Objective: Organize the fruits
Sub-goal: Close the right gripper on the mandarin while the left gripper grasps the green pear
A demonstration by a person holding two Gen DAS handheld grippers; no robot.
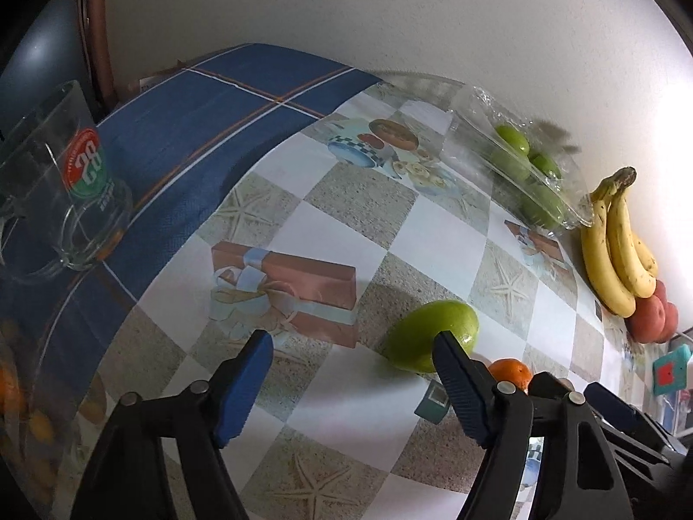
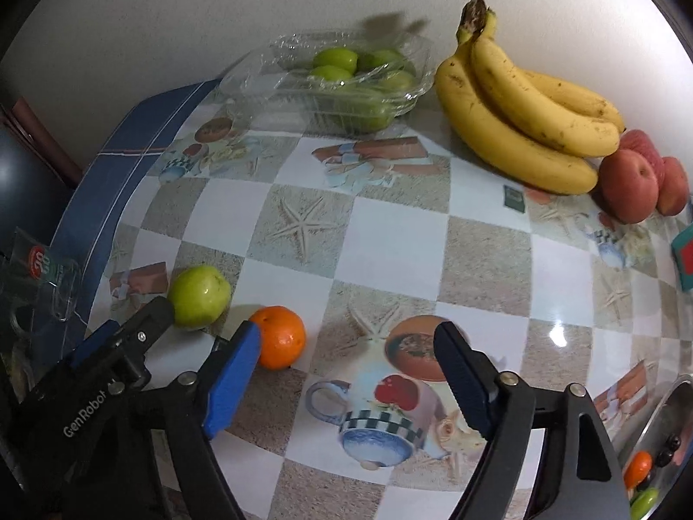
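A loose green fruit (image 1: 433, 333) lies on the patterned tablecloth, just beyond my open, empty left gripper (image 1: 355, 351) and near its right finger. It also shows in the right wrist view (image 2: 199, 297). A small orange (image 2: 280, 337) lies beside it, touching or nearly touching the left finger of my open, empty right gripper (image 2: 346, 342). The left gripper's body (image 2: 117, 346) reaches towards the green fruit. A clear plastic box (image 2: 329, 82) holds several green fruits. Bananas (image 2: 519, 108) and red apples (image 2: 632, 182) lie by the wall.
A glass mug (image 1: 65, 182) with a red and green logo stands on a blue cloth (image 1: 208, 108) at the left. A metal bowl (image 2: 667, 433) with fruit sits at the lower right. A teal and red box (image 1: 671, 370) lies at the right edge.
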